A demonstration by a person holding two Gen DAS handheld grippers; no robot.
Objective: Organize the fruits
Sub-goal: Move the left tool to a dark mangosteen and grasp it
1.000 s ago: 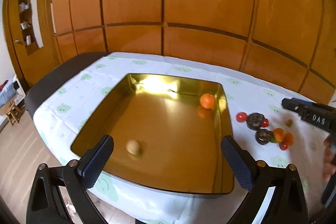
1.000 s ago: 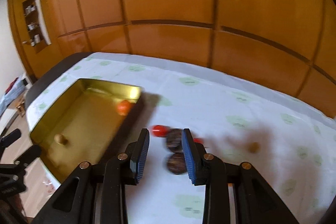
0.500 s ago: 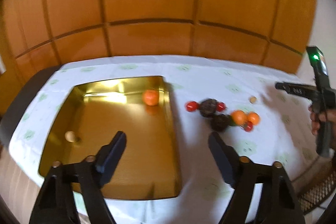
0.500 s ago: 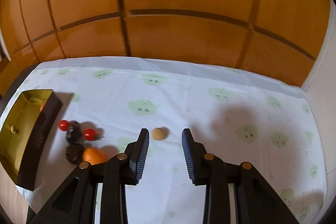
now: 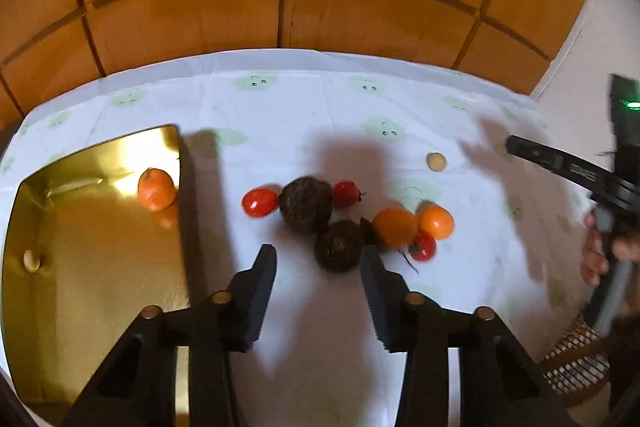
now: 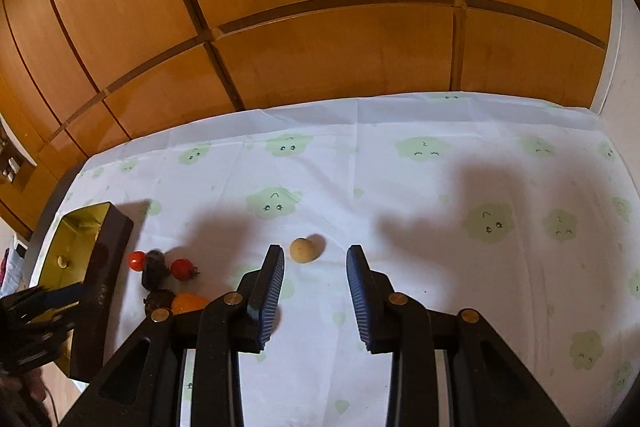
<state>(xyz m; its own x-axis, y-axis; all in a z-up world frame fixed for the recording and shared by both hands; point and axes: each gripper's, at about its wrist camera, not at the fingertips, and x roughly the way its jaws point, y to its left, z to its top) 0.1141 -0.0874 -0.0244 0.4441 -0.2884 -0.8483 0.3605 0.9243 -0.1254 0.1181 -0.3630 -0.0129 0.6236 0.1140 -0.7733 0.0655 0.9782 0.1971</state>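
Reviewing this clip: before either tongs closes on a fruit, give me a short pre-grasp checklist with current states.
1. Right tongs open, empty: ok.
2. Small tan fruit lined up between the right fingers: not ok, it lies just ahead and left of centre.
3. Left tongs open, empty: ok.
4. Near dark fruit free of neighbours: not ok, an orange fruit crowds it.
5. Gold tray has room: ok.

Left gripper (image 5: 319, 259), right gripper (image 6: 315, 255): jaws apart, empty.
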